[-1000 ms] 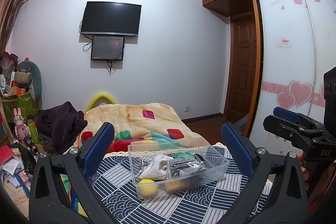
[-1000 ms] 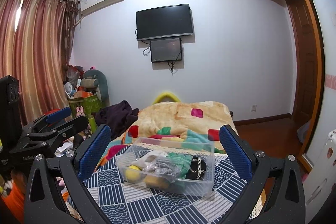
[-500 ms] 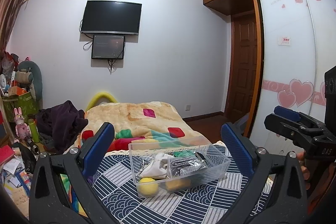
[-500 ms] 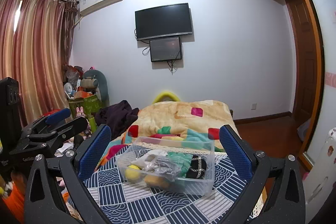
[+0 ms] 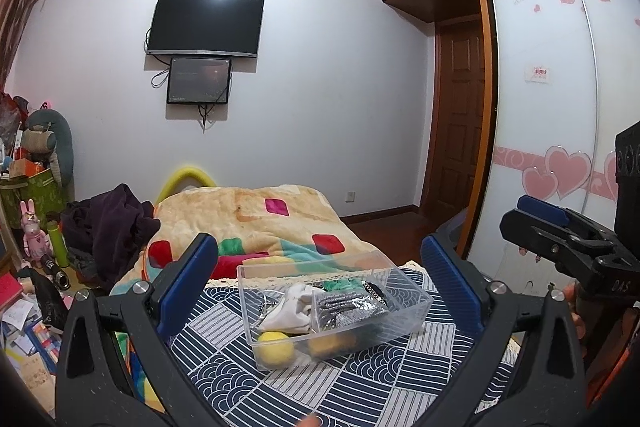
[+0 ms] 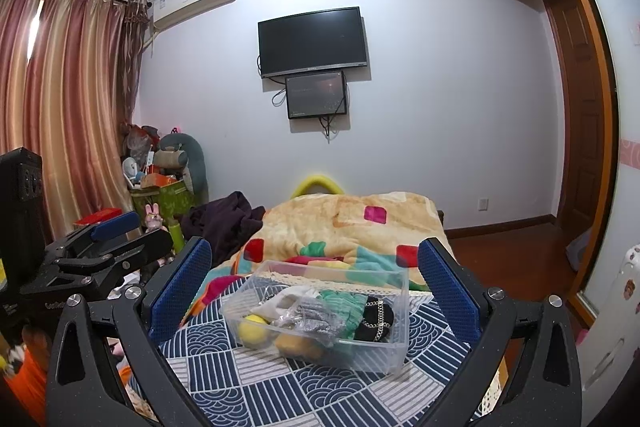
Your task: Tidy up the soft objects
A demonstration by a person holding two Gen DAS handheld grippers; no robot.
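Observation:
A clear plastic box [image 5: 412, 311] [image 6: 396, 343] stands on a blue-and-white patterned cloth [image 5: 280, 383] [image 6: 280, 387]. Inside lie a yellow ball [image 5: 276, 347] [image 6: 252, 333], an orange soft thing [image 6: 296, 345], a white cloth [image 5: 296, 311], a silvery grey piece [image 5: 348, 305] [image 6: 316, 319], a green cloth [image 6: 344, 307] and a black pouch with a chain [image 6: 376, 319]. My left gripper [image 5: 320, 267] is open and empty, held above and short of the box. My right gripper [image 6: 314, 263] is open and empty likewise. Each gripper shows at the edge of the other's view.
A bed with a patchwork blanket [image 5: 248, 219] [image 6: 360, 223] lies behind the box. Dark clothes [image 5: 112, 227] and clutter with toys [image 5: 32, 227] sit at the left. A wardrobe with heart prints [image 5: 560, 107] and a wooden door [image 5: 456, 131] stand at the right.
Both views have shifted only slightly; the grippers hover nearly still, both staying open. The box and its contents have not moved.

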